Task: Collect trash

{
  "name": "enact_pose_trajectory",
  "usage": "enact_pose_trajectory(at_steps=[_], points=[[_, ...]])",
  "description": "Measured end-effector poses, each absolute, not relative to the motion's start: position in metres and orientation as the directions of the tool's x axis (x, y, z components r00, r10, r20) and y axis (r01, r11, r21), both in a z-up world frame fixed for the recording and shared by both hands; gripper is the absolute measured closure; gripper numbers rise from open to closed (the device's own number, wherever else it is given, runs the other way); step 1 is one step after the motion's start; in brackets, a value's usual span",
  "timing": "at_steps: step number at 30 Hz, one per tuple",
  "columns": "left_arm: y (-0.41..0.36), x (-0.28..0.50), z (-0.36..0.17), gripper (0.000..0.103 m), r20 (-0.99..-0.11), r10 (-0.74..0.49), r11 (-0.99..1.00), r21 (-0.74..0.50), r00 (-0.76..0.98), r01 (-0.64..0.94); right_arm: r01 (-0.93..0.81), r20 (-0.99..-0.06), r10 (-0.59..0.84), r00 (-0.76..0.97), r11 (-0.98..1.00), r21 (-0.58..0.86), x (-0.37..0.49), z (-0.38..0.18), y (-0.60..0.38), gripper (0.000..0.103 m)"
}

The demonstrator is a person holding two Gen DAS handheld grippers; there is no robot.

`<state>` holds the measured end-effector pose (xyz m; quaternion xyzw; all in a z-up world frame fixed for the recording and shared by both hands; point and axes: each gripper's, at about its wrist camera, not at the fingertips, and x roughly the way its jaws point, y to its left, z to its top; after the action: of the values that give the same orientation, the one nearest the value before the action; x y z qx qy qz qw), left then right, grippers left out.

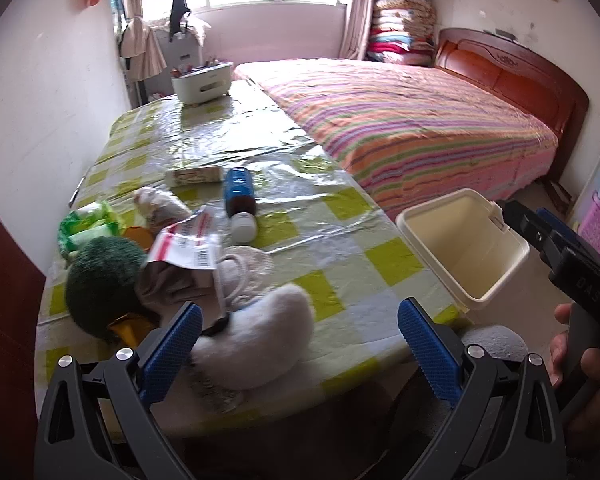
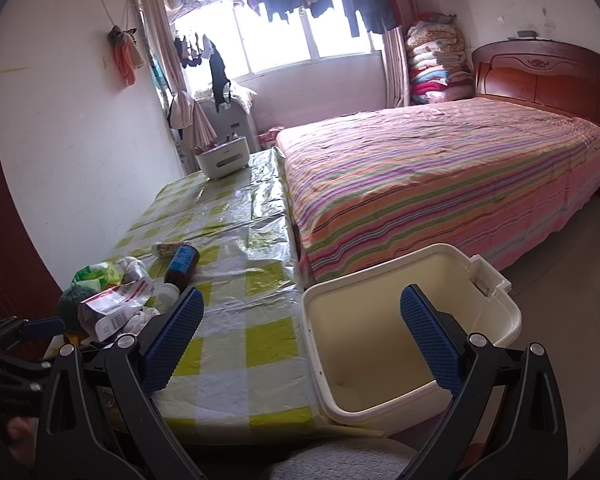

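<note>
Trash (image 1: 188, 246) sits heaped on the table (image 1: 340, 248), left of the bin (image 1: 464, 248): a wrapper, a bottle (image 1: 240, 202), a duck toy (image 1: 104, 280). I hold my left gripper (image 1: 300, 354) wide over the toy, my right gripper (image 2: 302, 344) wide above the bin's near rim.

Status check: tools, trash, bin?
Left tool open, right tool open, both empty. Trash pile on table, untouched. Bin empty beside table. Plush duck amid pile.

Daylight reaches you from the window (image 2: 300, 36) far ahead of both grippers; its panes are blown out white. Glare streaks the plastic-covered bench (image 1: 236, 136) beyond your left gripper (image 1: 300, 344). Fisheye bending curves the walls, and dark vignette fills the corners. The plush duck (image 1: 104, 280) nearest that gripper looks soft.
</note>
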<state>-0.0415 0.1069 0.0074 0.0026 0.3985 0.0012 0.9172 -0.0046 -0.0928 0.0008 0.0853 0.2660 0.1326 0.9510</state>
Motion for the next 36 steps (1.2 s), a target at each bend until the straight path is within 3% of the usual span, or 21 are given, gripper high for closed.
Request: enact_pose_trajectory(at_steps=[12, 26, 36], points=[[0.175, -0.077, 0.022, 0.007, -0.684, 0.04, 0.988, -0.08, 0.729, -0.13, -0.329, -0.496, 0.405, 0.768, 0.914, 0.237, -0.005, -0.005, -0.053, 0.006], [0.212, -0.105, 0.01, 0.007, -0.691, 0.068, 0.971, -0.121, 0.72, -0.208, -0.628, -0.494, 0.691, 0.527, 0.709, 0.321, -0.022, -0.017, 0.013, 0.006], [0.219, -0.11, 0.003, 0.007, -0.705, 0.08, 0.965, -0.122, 0.704, -0.232, -0.716, -0.537, 0.722, 0.435, 0.64, 0.28, -0.029, -0.036, 0.059, 0.006]])
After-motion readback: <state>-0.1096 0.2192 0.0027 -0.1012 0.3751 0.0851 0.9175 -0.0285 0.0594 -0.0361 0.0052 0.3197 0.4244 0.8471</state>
